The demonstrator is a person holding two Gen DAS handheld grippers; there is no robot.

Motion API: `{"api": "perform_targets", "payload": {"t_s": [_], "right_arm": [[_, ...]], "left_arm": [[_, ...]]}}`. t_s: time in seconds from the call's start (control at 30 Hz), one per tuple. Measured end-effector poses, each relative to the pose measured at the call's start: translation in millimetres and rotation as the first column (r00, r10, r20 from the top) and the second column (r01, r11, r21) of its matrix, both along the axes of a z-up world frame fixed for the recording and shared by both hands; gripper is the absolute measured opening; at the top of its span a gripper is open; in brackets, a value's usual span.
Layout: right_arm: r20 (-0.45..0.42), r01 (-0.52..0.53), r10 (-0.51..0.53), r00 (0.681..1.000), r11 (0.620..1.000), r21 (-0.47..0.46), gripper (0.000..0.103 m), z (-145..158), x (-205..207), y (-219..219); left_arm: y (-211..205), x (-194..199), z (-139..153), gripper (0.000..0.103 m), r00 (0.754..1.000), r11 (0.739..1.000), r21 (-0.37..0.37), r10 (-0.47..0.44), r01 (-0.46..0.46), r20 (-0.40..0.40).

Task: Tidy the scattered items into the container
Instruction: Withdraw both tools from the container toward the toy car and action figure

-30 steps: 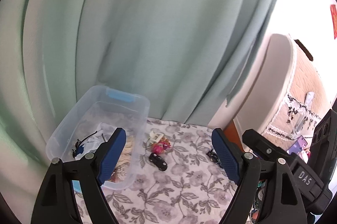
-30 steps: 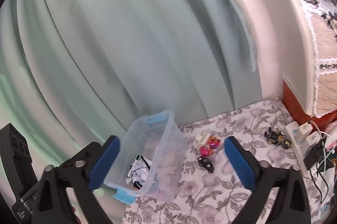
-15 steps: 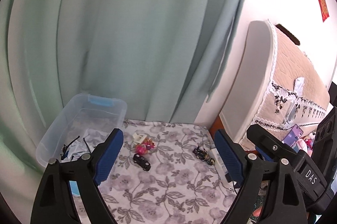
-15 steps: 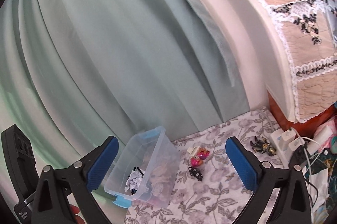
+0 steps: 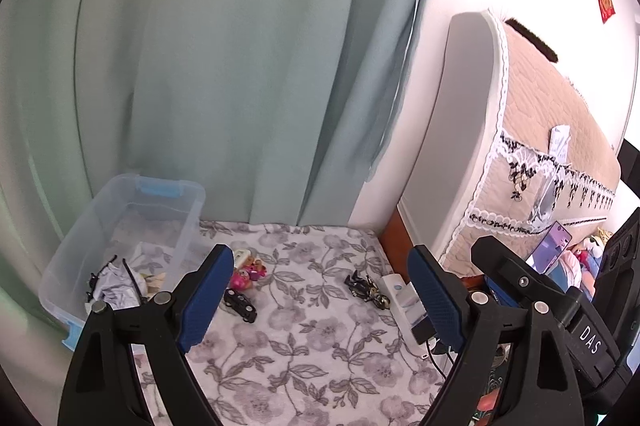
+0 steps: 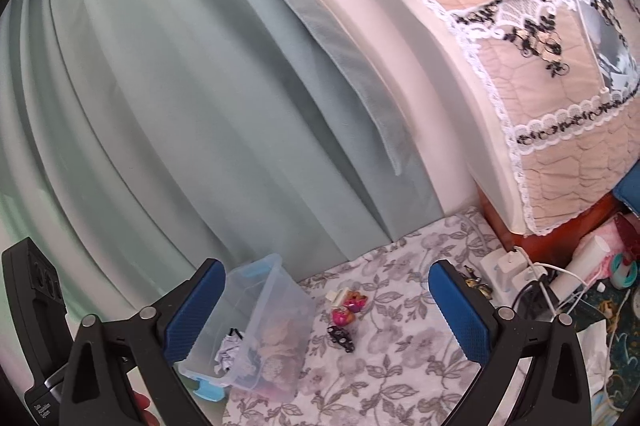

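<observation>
Scattered items are only partly tidied, as I read it. My left gripper (image 5: 320, 300) and right gripper (image 6: 326, 310) both hang spread and empty above the floral cloth (image 5: 320, 358). Just beside the clear container (image 5: 120, 226) lie a black toy car (image 5: 240, 304), pink toys (image 5: 248, 272) and a cream piece (image 5: 240, 255); a black-gold figure (image 5: 366, 288) sits well apart from it. Crumpled paper (image 5: 114, 284) and other bits already rest inside the container.
</observation>
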State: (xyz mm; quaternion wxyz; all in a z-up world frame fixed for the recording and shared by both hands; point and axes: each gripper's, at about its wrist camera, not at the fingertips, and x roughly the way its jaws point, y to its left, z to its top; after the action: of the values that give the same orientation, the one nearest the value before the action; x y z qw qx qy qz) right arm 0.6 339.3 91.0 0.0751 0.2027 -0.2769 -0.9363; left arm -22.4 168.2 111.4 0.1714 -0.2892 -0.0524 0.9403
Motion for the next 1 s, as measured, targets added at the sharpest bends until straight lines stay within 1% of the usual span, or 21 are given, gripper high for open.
{"api": "perform_targets", "payload": {"t_s": [0.17,0.33,0.47,0.7,0.83,1.0], "right_arm": [[0.033,0.007,-0.007,0.999,1.000,0.005,0.103,-16.1,-8.9,7.4],[0.090,-0.003,0.001,0.996,1.000,0.024,0.103,-36.4,-21.9,9.5],[0.144,-0.010,0.005,0.990,0.999,0.034,0.103,-55.3,-32.5,10.2],[0.226,-0.033,0.026,0.974,0.999,0.029,0.103,-89.1,-53.8,9.0],[0.257,-0.037,0.021,0.966,0.998,0.059,0.103,-102.6,-65.4,6.2],[0.294,-0.019,-0.001,0.956,0.998,0.065,0.103,-117.4,-78.7,7.7]], "left_arm": [[7.4,-9.6,-18.3,0.089,1.000,1.000,0.007,-0.007,0.007,0.025],[7.9,-23.1,-40.8,0.089,0.998,1.000,0.029,-0.003,0.001,0.069],[5.1,-37.4,-63.5,0.089,0.992,0.998,0.056,-0.004,-0.003,0.126],[-2.6,-60.8,-102.3,0.089,0.977,0.995,0.101,-0.011,-0.010,0.212],[-8.2,-73.2,-121.9,0.089,0.967,0.993,0.116,-0.010,-0.020,0.255],[-15.7,-88.0,-144.2,0.089,0.955,0.994,0.093,0.032,-0.062,0.296]]}}
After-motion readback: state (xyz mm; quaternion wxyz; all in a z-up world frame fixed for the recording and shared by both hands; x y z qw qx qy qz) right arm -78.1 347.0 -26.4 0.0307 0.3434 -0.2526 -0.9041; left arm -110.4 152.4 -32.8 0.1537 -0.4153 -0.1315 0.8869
